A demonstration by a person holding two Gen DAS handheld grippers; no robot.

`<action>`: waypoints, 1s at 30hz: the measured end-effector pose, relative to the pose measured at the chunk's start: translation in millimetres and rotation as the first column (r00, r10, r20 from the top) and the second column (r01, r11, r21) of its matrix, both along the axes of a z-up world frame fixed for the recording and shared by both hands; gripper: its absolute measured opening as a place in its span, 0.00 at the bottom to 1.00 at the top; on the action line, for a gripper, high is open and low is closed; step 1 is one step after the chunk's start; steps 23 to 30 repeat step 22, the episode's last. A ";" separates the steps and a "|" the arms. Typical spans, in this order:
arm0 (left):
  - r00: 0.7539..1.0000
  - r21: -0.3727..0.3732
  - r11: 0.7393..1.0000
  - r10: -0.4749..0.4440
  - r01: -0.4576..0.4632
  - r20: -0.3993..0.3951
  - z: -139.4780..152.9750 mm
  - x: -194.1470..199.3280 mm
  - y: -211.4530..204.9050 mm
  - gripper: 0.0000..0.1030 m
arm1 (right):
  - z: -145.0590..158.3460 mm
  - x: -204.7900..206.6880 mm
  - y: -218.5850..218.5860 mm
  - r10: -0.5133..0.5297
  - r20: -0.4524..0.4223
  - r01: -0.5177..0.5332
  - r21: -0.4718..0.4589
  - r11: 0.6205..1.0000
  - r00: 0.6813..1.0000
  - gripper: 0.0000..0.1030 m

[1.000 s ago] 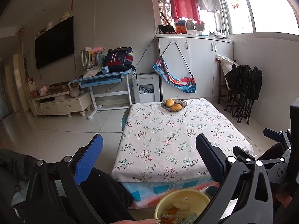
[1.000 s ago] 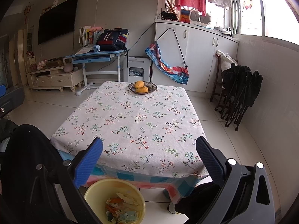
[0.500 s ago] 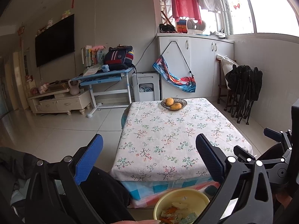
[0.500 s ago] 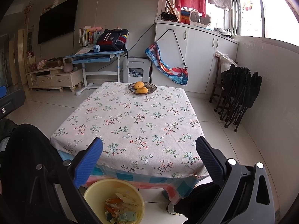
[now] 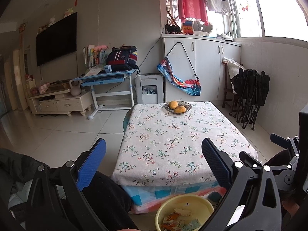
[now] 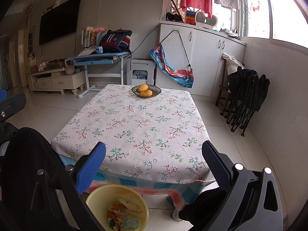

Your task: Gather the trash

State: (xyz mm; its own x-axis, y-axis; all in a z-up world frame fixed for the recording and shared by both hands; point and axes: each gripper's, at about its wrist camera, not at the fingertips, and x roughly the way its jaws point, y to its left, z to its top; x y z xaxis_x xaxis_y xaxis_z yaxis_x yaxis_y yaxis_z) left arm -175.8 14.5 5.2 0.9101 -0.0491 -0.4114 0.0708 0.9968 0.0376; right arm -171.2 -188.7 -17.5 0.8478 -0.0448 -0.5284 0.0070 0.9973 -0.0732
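Trash [image 6: 123, 214] sits heaped in the yellow basin [image 6: 96, 198] on the floor below the table's near edge, likely parked there for easy dropping. Left gripper [image 5: 154, 165] and right gripper [image 6: 154, 165] hover wide and empty. Floral tablecloth [image 6: 134, 119] bears only a fruit bowl [image 6: 146, 90] (far edge); tiled floor around.

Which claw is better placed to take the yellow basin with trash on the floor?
Right, probably, by little. Both are open and empty, but the yellow basin shows fuller before the right claw; a finger of the left claw hides part of its rim.
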 end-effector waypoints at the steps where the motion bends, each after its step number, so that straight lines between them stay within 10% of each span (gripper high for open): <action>1: 1.000 -0.015 1.000 0.006 -0.006 0.001 -0.8 -0.4 1.9 0.93 | 0.0 0.0 -0.1 0.000 0.000 0.000 0.000 1.000 1.000 0.93; 30: 0.997 0.016 0.999 0.042 -0.041 -0.062 -8.5 8.3 1.7 0.93 | 0.5 0.5 -4.2 -0.003 -0.002 0.003 -0.002 1.000 1.000 0.93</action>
